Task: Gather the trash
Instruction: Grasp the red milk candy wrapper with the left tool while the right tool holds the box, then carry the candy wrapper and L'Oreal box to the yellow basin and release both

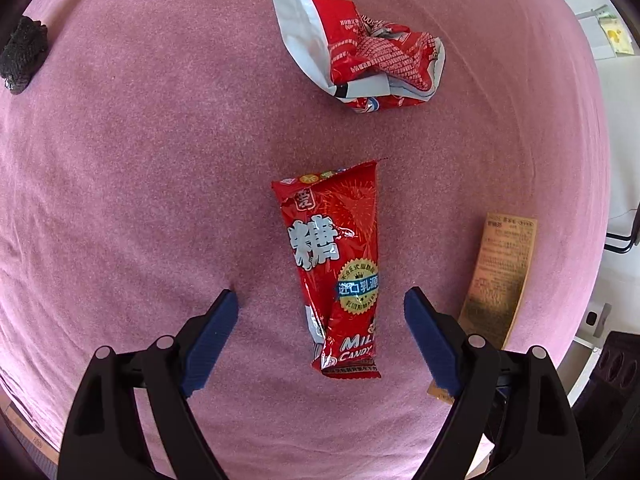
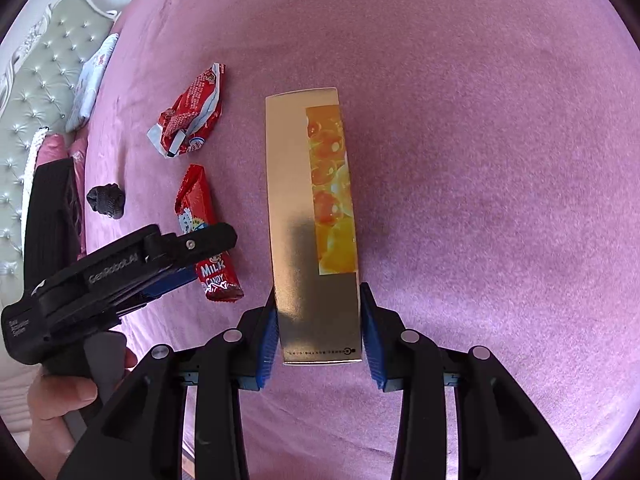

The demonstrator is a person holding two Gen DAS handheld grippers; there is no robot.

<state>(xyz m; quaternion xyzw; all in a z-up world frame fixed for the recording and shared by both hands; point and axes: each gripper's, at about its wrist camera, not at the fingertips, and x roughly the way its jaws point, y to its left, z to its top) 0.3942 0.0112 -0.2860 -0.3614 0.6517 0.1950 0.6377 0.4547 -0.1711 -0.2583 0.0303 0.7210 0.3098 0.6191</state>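
Observation:
A red milk candy wrapper [image 1: 336, 268] lies flat on the pink bed cover [image 1: 140, 200]; my left gripper [image 1: 320, 308] is open with its blue pads either side of the wrapper's lower half. A crumpled red and white wrapper [image 1: 360, 48] lies farther away. My right gripper [image 2: 318, 320] is shut on the near end of a long gold box [image 2: 312, 220] with an orange fruit picture. That box shows edge-on at the right of the left wrist view [image 1: 500, 276]. Both wrappers show left of the box in the right wrist view: candy [image 2: 200, 204], crumpled [image 2: 192, 116].
A small black knitted lump [image 1: 22, 54] lies at the far left on the cover, also in the right wrist view [image 2: 106, 200]. A padded green headboard [image 2: 36, 92] and a patterned pillow [image 2: 90, 84] stand at the bed's left. The bed edge and floor lie to the right [image 1: 616, 160].

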